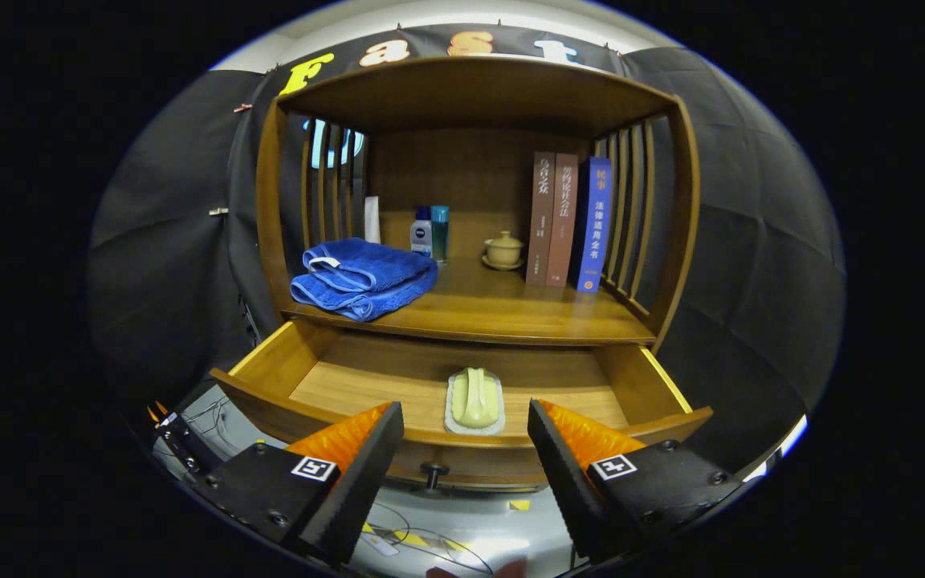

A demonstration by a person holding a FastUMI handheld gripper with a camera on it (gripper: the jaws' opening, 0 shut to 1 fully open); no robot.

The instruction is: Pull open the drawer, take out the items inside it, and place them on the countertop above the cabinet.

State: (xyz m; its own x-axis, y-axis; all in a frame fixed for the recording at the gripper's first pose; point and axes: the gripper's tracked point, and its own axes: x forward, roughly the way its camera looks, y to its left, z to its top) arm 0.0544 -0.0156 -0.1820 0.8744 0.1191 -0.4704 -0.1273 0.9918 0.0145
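A wooden cabinet (675, 233) stood against the booth's black wall, its drawer (270, 365) pulled out toward the camera. On the left of the worktop (503, 309) above the drawer lay a folded blue towel (364, 278), its front edge near the worktop's lip. Behind the towel, toward the back panel, a white upright item (372, 219) stood by the left slats; what it was could not be told. Just right of it stood two small bottles (429, 232), touching or nearly touching. Further right sat a small lidded cup (503, 250) on a saucer, apart from the bottles. Right of the cup three books (567, 221) stood upright together, two brown and one blue, the blue one nearest the right slats. In the open drawer, near its front wall and about midway across, lay a pale green object on a light tray (474, 400), the task's thing, not yet taken out; its exact kind was unclear. The drawer's knob (433, 470) showed below the front wall. The tool (466, 437) hung in front of the drawer, released, its fingers (366, 474) spread wide with nothing between them, the tray lying just beyond the gap. Cables lay on the floor (462, 542) below.
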